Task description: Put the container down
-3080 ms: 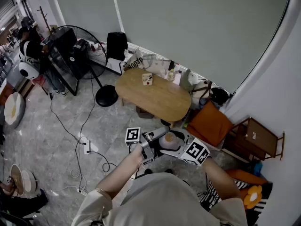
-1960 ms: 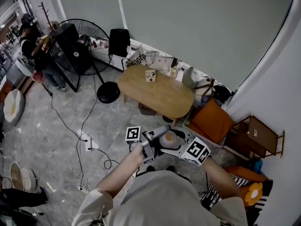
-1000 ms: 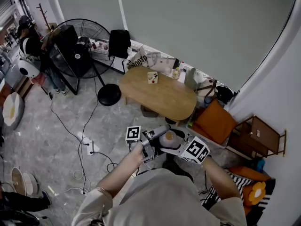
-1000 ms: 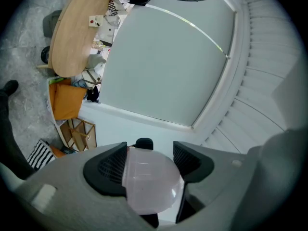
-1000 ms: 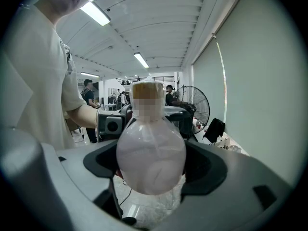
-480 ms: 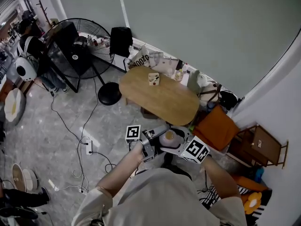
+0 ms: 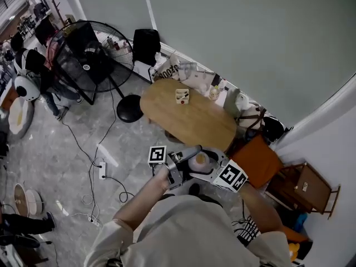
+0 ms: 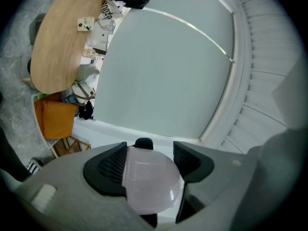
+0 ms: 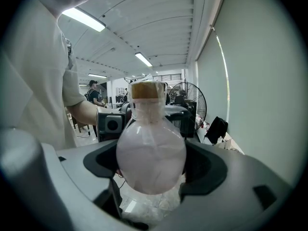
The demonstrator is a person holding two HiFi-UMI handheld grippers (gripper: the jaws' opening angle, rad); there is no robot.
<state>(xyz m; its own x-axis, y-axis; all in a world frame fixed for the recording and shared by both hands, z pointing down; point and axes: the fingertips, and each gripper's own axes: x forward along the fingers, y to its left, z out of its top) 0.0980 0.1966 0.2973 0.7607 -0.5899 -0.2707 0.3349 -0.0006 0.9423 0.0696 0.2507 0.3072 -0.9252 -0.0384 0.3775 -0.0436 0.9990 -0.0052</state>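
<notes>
A: You have the container [image 9: 150, 160] up in the air in front of your chest, caught between both tools at once. It is a round-bellied, cloudy pinkish flask with a short neck and a tan cap [image 9: 146, 89].

B: Look along your right gripper [image 9: 151, 179]. Its jaws are closed part-way, with one dark pad [image 9: 103, 165] against each side of the belly. The flask stands upright there, and its neck and cap rise above the jaws.

A: Your left gripper [image 8: 153, 177] comes at it from the opposite side. In that gripper's own view the rounded belly fills the gap between the two ribbed pads [image 8: 109, 170], and both press on it. A small dark part [image 8: 143, 143] shows just above the flask, but you can't tell from here what it is.

B: From your head camera, the two grippers point at each other with their marker cubes [image 7: 157, 155] outward. The flask sits between them, cap uppermost. Beneath it is the grey stone floor [image 7: 67, 149], well below, so the flask rests on nothing but the jaws.

A: The oval wooden table [image 7: 194, 121] lies ahead of you, beyond the grippers and apart from them. A small box [image 7: 182, 95] sits near its far edge.

B: An orange cushion [image 7: 257, 163] lies on your right, just past the table's end. A big standing fan [image 7: 83, 49] is off to your left.
</notes>
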